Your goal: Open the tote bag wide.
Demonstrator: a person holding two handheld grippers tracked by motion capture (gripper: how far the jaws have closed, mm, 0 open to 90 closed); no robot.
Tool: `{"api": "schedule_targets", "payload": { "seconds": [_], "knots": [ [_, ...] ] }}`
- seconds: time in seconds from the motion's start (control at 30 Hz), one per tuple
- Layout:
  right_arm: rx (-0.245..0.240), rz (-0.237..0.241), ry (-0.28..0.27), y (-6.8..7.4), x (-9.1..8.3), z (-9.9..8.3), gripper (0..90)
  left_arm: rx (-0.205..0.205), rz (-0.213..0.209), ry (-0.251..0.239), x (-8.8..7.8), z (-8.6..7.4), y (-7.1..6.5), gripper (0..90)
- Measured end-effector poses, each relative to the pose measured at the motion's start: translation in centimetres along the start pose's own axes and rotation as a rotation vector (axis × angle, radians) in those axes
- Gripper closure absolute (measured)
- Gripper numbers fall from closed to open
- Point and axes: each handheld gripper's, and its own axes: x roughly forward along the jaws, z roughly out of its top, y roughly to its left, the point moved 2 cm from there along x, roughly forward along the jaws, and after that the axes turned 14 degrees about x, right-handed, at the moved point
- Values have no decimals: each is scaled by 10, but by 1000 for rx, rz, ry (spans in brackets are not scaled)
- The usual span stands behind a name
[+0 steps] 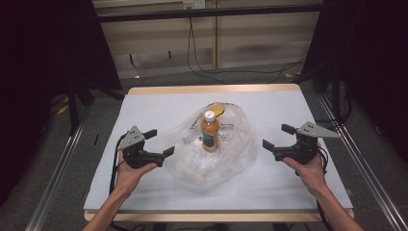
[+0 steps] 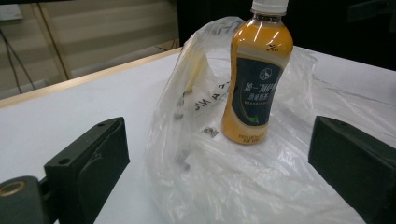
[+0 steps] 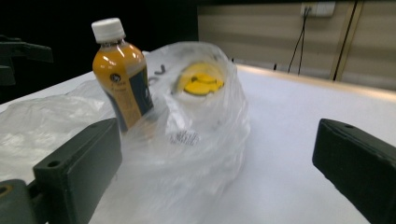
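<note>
Both pairs of jaws stand wide apart and hold nothing: the left gripper point(image 1: 160, 142) sits just beside the near-left edge of the clear plastic bag point(image 1: 211, 154), the right gripper point(image 1: 279, 137) a little farther off its right side. Between them the orange drink bottle point(image 1: 210, 131) stands upright on the crumpled bag mid-table, so the left looks nearer

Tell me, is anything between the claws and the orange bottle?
Yes, the plastic bag. The bottle stands upright on the crumpled bag, and bag folds bulge up between it and both the left gripper and the right gripper. Both grippers are open and holding nothing.
</note>
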Motion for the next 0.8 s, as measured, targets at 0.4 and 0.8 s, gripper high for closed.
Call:
{"api": "schedule_targets", "payload": {
  "seconds": [0.4,0.8],
  "knots": [
    [27,-65,-11,2,-47,-27,35,-17,75,3,-35,-16,-17,12],
    [59,-85,-51,0,-75,-42,40,-41,65,4,-52,-37,-29,23]
  ]
}}
